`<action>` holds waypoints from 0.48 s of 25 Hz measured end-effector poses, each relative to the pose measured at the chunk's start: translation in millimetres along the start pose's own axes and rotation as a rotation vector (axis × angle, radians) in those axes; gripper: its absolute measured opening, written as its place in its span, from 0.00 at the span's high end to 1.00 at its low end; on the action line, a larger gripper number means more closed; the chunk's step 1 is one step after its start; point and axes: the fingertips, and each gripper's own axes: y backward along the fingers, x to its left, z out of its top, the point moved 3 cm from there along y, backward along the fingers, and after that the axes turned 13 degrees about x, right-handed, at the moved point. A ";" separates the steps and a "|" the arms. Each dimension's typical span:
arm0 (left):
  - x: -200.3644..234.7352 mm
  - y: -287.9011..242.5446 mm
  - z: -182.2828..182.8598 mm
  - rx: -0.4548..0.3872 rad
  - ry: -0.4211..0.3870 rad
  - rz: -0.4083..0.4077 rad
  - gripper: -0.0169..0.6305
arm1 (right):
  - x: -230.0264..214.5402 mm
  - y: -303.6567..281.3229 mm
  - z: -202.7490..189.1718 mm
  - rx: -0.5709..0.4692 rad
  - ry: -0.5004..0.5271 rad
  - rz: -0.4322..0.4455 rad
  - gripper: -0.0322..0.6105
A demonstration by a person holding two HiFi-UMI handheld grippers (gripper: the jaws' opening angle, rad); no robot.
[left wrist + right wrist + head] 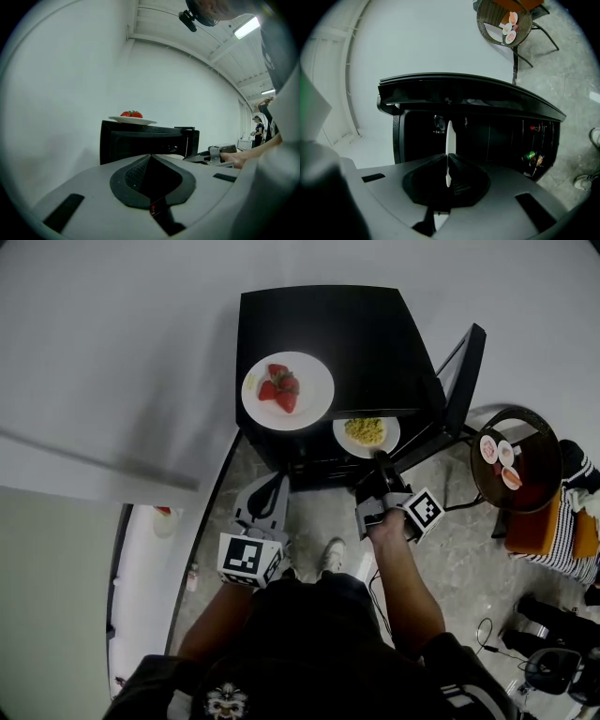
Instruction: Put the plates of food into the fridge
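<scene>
The right gripper [380, 461] is clamping the rim of the plate of yellow food [367, 434], lying at its twelve o'clock at the open fridge [356, 334] mouth; the left gripper [274, 482], closed and empty, is hovering at that plate's seven o'clock; the strawberry plate [287, 390] is sitting on top.

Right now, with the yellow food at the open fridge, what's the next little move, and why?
Probably push the right gripper forward: it grips the plate by the rim, just at the mouth of the fridge, whose door is open.
</scene>
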 end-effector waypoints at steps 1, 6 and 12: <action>-0.9 -0.8 0.6 -0.001 -0.001 -0.001 0.96 | -0.7 -4.4 2.7 -0.005 -0.003 0.005 0.90; -3.6 -4.1 3.3 0.000 -0.007 -0.003 0.96 | -2.5 -24.7 9.6 -0.026 -0.006 0.015 0.90; -10.6 -9.9 3.1 0.003 -0.018 -0.017 0.96 | -8.5 -44.2 14.8 -0.046 -0.011 0.016 0.90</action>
